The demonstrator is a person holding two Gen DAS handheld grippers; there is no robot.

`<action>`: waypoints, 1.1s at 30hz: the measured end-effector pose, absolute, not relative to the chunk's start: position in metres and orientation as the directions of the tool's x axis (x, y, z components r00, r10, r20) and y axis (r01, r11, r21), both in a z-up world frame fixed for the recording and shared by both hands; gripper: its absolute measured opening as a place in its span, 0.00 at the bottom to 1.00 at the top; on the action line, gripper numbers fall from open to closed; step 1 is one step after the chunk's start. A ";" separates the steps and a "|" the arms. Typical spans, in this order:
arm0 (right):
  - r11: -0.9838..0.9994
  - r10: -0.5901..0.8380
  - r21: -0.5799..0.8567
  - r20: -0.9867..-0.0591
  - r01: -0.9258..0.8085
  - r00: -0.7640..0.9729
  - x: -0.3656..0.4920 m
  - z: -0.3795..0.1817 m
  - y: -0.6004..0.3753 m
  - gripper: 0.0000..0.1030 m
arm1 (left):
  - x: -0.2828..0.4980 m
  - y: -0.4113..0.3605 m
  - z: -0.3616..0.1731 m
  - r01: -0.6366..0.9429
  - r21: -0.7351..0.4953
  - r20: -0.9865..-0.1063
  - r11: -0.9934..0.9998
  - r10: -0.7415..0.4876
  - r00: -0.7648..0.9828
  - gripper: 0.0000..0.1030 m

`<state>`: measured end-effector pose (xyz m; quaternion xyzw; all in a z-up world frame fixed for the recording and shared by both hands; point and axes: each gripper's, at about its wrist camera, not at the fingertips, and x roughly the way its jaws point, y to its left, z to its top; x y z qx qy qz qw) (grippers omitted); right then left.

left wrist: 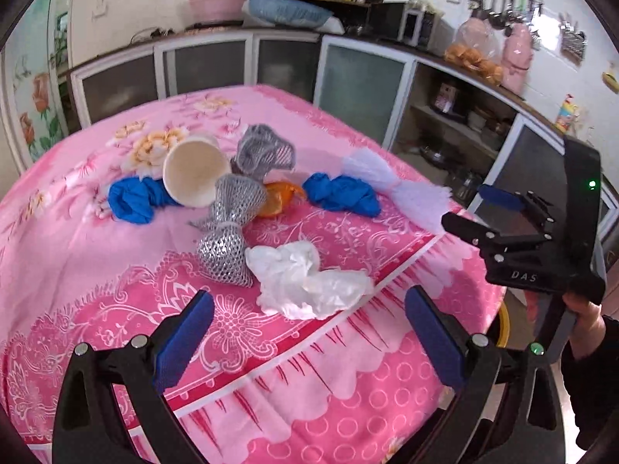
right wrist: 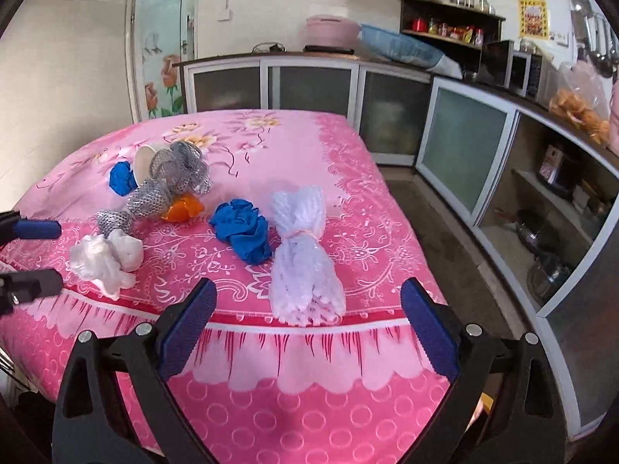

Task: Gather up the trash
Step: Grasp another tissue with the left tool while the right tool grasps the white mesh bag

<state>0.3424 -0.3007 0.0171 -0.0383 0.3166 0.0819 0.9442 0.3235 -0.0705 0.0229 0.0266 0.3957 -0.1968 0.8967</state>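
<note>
The trash lies scattered on a pink floral cloth (left wrist: 96, 255) over the worktop, loose and untouched, so the work looks barely begun.

In the left wrist view, the left gripper (left wrist: 309, 332) has its jaws wide apart and empty. They frame the crumpled white tissue (left wrist: 305, 282) at lower centre, near the worktop's front edge: probably its first target, being the nearest piece.

In the right wrist view, the right gripper (right wrist: 309, 328) is likewise wide apart and empty, lined up on the white foam net (right wrist: 301, 255) at centre, just beyond its tips.

Further back in the left view lie a tipped paper cup (left wrist: 193, 174), two silver nets (left wrist: 228, 228), an orange scrap (left wrist: 278, 197) and two blue wads (left wrist: 340, 193), bunched upper centre. No bin shows clearly; a yellow rim (left wrist: 503, 328) peeks past the worktop's right edge.
</note>
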 end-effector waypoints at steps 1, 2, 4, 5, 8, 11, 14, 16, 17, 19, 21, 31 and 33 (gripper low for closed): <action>0.983 0.131 -0.022 -0.612 -0.183 0.780 0.347 0.014 -0.301 0.88 | 0.328 -0.072 0.021 0.371 -0.116 -0.727 0.921 -0.333 0.600 0.92; 0.983 0.131 -0.023 -0.617 -0.184 0.776 0.350 0.012 -0.302 0.86 | 0.332 -0.073 0.019 0.370 -0.125 -0.732 0.921 -0.338 0.592 0.92; 0.982 0.135 -0.016 -0.624 -0.186 0.769 0.356 0.009 -0.303 0.86 | 0.339 -0.075 0.016 0.362 -0.136 -0.741 0.922 -0.337 0.580 0.92; 0.983 0.133 -0.015 -0.627 -0.183 0.768 0.358 0.007 -0.304 0.85 | 0.342 -0.076 0.014 0.355 -0.135 -0.748 0.925 -0.330 0.575 0.92; 0.984 0.127 -0.019 -0.633 -0.179 0.764 0.364 0.003 -0.305 0.85 | 0.351 -0.080 0.010 0.348 -0.142 -0.756 0.927 -0.328 0.566 0.92; 0.982 0.126 -0.025 -0.648 -0.186 0.751 0.370 -0.001 -0.305 0.78 | 0.358 -0.085 0.007 0.346 -0.148 -0.763 0.927 -0.329 0.557 0.92; 0.982 0.117 -0.035 -0.662 -0.187 0.741 0.376 -0.005 -0.305 0.68 | 0.364 -0.088 0.003 0.336 -0.155 -0.768 0.929 -0.327 0.550 0.91; 0.982 0.098 -0.051 -0.675 -0.180 0.731 0.380 -0.009 -0.305 0.49 | 0.368 -0.089 0.000 0.320 -0.154 -0.774 0.935 -0.316 0.550 0.74; 0.983 0.090 -0.057 -0.680 -0.175 0.728 0.381 -0.010 -0.306 0.36 | 0.369 -0.088 -0.001 0.309 -0.160 -0.778 0.938 -0.312 0.546 0.53; 0.984 0.084 -0.060 -0.682 -0.169 0.727 0.381 -0.011 -0.307 0.23 | 0.373 -0.085 -0.004 0.299 -0.189 -0.789 0.935 -0.326 0.521 0.26; 0.986 0.085 -0.047 -0.680 -0.159 0.729 0.381 -0.011 -0.310 0.13 | 0.372 -0.084 -0.003 0.302 -0.174 -0.789 0.937 -0.316 0.527 0.21; 0.995 0.062 -0.020 -0.630 -0.096 0.774 0.358 0.014 -0.330 0.10 | 0.348 -0.064 0.030 0.292 -0.211 -0.746 0.933 -0.346 0.569 0.18; 0.997 0.056 -0.013 -0.616 -0.081 0.786 0.349 0.022 -0.336 0.10 | 0.343 -0.062 0.037 0.291 -0.211 -0.735 0.933 -0.347 0.583 0.18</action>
